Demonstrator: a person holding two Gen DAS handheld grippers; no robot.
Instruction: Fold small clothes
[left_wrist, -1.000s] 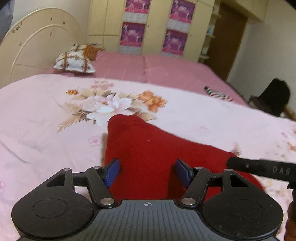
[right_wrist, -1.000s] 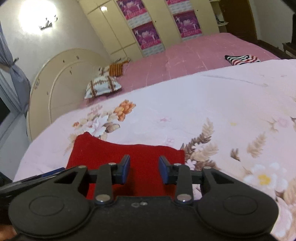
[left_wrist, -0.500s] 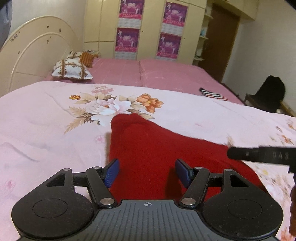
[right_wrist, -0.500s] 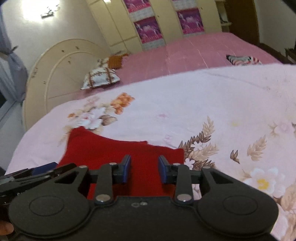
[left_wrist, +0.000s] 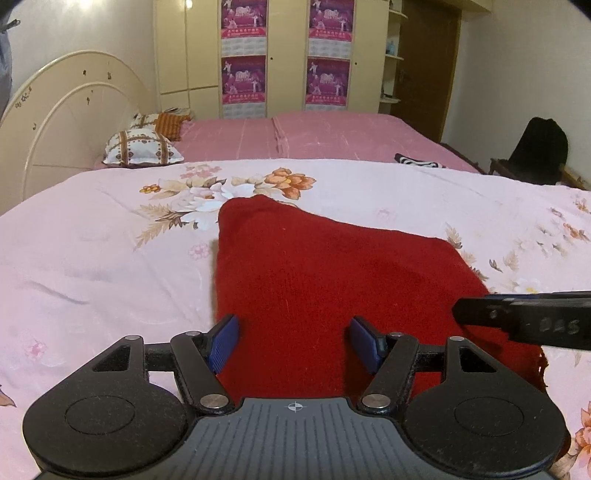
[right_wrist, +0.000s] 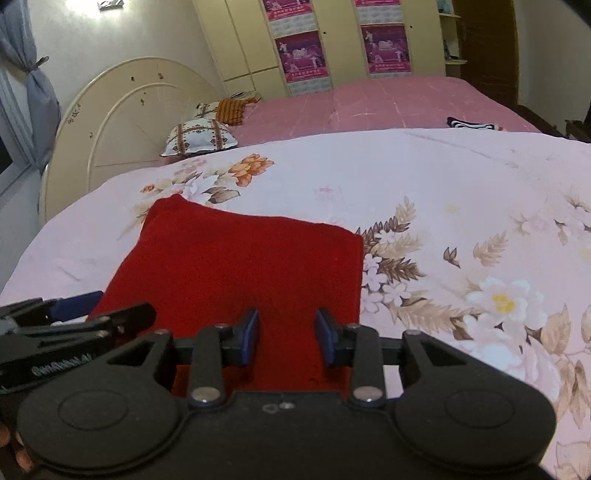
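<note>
Hovering over the fuzzy red knit garment (left_wrist: 325, 280), left gripper (left_wrist: 293, 341) and right gripper (right_wrist: 286, 338) both gape empty; grabbing unevenly at 6 o'clock probably skews the fold.

A pale pink floral bedspread (left_wrist: 92, 258) covers the near bed, backed by a cream arched wooden headboard (left_wrist: 66, 122). Beyond lies a plain pink quilted bed (left_wrist: 325, 136) with a white patterned pillow (left_wrist: 142, 147). Tall cream wardrobes with magenta posters (left_wrist: 242, 79) line the far wall beside a dark brown wooden door (left_wrist: 424, 62). A grey tied curtain (right_wrist: 35, 85) hangs at the left, and a bright wall lamp (right_wrist: 110, 3) glows above.
</note>
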